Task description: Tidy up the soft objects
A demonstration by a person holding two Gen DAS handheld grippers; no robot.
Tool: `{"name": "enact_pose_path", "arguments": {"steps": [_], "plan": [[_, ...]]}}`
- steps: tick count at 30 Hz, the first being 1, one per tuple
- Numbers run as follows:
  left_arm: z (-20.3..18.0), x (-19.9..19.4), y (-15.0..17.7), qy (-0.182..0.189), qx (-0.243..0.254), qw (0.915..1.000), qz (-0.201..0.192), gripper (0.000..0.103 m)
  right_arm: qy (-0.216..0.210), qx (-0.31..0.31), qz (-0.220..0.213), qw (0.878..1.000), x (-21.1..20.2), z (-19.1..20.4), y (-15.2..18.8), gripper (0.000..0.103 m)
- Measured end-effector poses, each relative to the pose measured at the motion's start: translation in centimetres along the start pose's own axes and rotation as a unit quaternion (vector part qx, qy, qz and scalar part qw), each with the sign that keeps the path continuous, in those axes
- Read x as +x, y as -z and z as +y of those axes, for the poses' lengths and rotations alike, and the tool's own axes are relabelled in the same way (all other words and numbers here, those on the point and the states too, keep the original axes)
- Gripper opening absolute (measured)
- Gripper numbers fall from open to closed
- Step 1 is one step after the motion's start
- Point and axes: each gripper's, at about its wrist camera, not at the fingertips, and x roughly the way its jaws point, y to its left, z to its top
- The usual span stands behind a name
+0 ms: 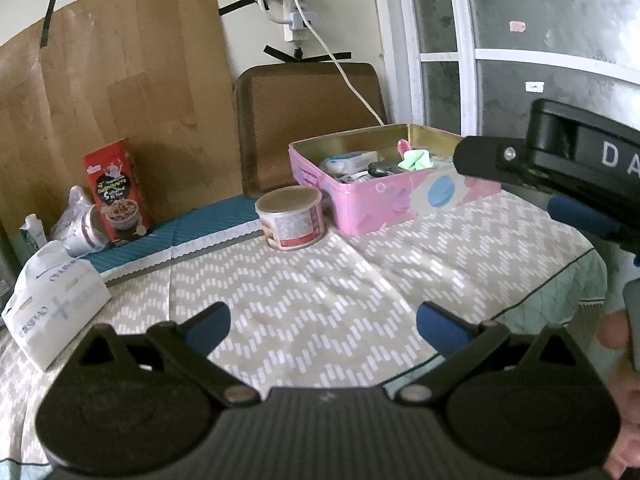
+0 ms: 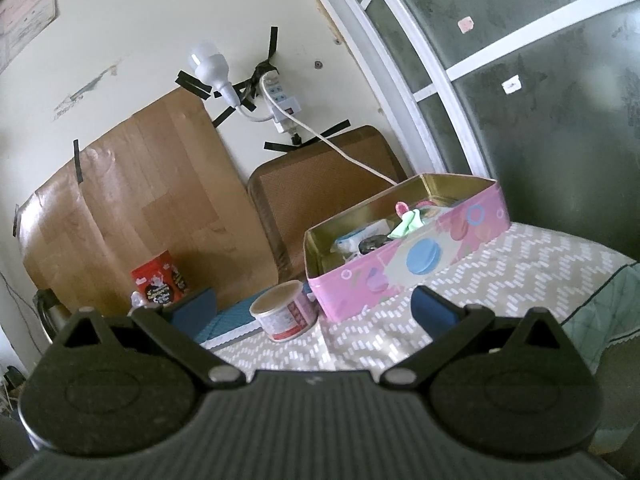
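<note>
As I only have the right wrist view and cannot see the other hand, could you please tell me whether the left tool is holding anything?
Observer: No. The left tool is open above the beige zigzag-patterned tablecloth, with nothing between its fingers.
Operator: Thank you. Is there anything soft at the table's left side that I am missing?
Observer: Yes. A white soft tissue pack lies near the left edge, apart from the red cardboard snack box.
Operator: And where does my right tool sit from there?
Observer: It hangs in the air by the right end of the open pink rectangular tin, above the table; I see no contact.
</note>
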Motion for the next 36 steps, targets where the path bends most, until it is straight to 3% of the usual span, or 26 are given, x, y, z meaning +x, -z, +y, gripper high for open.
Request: {"name": "enact_pose_path", "arguments": {"steps": [36], "plan": [[-0.5, 1.5, 0.4, 0.020, 0.008, 0.9993, 0.029, 0.103, 0.008, 0.006, 0.015, 1.000, 1.1, -0.4, 0.6, 0.103]]}}
